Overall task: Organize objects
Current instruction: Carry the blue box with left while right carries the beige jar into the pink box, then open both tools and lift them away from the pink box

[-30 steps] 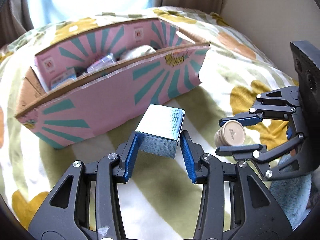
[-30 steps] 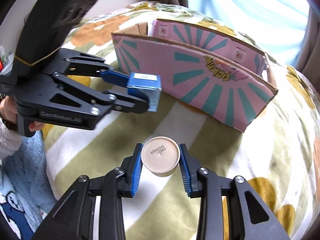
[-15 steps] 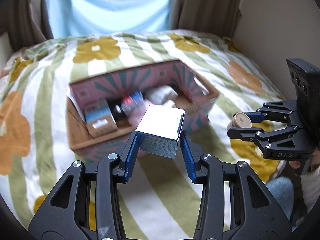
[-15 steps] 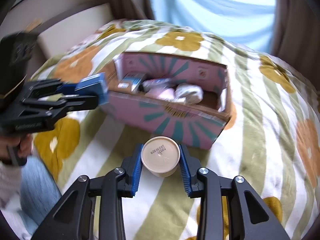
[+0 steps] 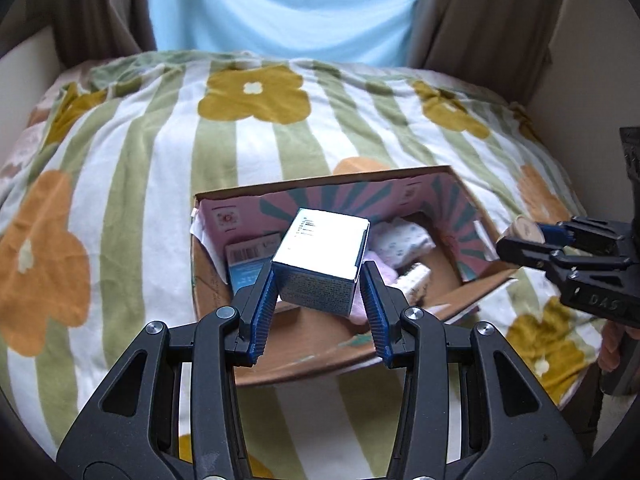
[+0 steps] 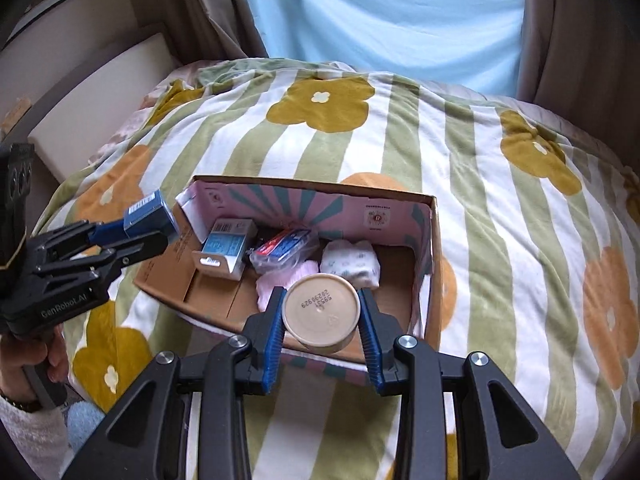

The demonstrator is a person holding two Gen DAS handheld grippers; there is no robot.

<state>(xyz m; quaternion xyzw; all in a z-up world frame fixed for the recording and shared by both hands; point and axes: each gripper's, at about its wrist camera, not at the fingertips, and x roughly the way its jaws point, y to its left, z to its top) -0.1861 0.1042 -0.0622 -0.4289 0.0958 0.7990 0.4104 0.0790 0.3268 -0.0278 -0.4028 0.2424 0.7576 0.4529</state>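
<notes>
Two items in hand: both unplaced.
Left tongs (image 5: 318, 292): I'm clamping the blue carton (image 5: 322, 258) over the cardboard box (image 6: 430, 240).
Right tongs (image 6: 320, 322): gripping the round tub (image 6: 320, 312) above its near edge.
Done: several things already boxed (on the bed (image 6: 500, 200)).
Left: lower, release both.

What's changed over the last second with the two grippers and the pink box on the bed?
Both grippers rose from beside the pink box and now look down into its open top. The left gripper carried the blue carton over the box; the right gripper brought the tan cup above its near wall. Nothing was let go: both jaws stay clamped. The box and the items inside stayed put on the flowered blanket.
</notes>
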